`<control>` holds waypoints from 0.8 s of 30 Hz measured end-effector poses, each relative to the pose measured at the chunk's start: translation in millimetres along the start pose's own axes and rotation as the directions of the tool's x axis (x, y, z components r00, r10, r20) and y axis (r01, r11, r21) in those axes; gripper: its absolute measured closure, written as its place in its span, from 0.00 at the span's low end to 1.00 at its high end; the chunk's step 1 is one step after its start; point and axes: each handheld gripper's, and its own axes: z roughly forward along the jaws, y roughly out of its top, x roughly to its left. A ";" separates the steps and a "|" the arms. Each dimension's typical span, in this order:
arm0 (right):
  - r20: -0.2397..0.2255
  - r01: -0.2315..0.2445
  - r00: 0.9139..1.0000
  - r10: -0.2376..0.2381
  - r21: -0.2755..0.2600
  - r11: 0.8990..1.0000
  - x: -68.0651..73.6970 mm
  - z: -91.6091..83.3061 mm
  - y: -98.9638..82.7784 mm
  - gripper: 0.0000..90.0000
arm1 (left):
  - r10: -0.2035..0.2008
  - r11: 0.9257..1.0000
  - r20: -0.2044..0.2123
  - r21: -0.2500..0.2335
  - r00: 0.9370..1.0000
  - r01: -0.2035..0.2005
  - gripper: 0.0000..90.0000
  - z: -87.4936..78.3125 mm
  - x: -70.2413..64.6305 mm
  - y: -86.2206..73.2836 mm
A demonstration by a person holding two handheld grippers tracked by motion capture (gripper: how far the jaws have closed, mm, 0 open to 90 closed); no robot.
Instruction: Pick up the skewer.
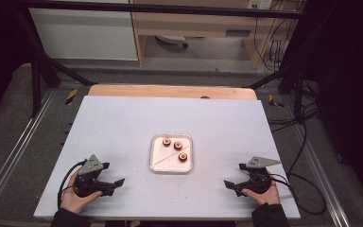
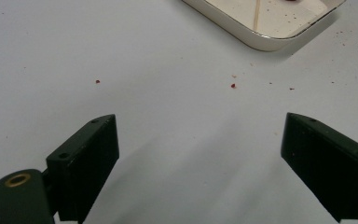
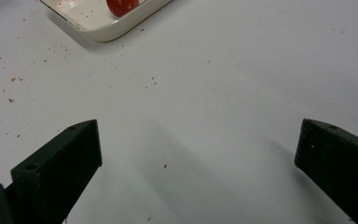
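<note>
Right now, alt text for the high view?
A white square tray at the centre of a white table holds three red round pieces and a thin stick. The left tool and right tool rest open at the near edge, hand-held.

Three red pieces in white tray

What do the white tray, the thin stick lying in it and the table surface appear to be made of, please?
Tray: likely glazed ceramic or enamel, judging by its glossy cream rim with rounded corners. Stick: pale, thin and straight, probably wood or bamboo. Table surface: matte white sheet, perhaps laminate or paper, laid over a wooden board at the far edge.
</note>
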 end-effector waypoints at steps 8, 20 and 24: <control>0.001 -0.001 1.000 0.001 -0.006 1.000 -0.3 -0.9 0.4 0.01 | 0.001 1.000 0.007 0.002 1.000 -0.001 0.13 0.8 -2.1 2.1; 0.002 0.001 1.000 -0.001 -0.003 1.000 -0.2 -0.8 0.5 0.01 | -0.001 1.000 0.012 0.014 1.000 0.001 0.12 3.0 -5.1 7.2; -0.001 -0.001 1.000 0.001 -0.004 1.000 -0.2 -1.0 0.8 0.01 | 0.004 1.000 0.015 0.015 1.000 -0.004 0.12 5.5 -7.8 13.3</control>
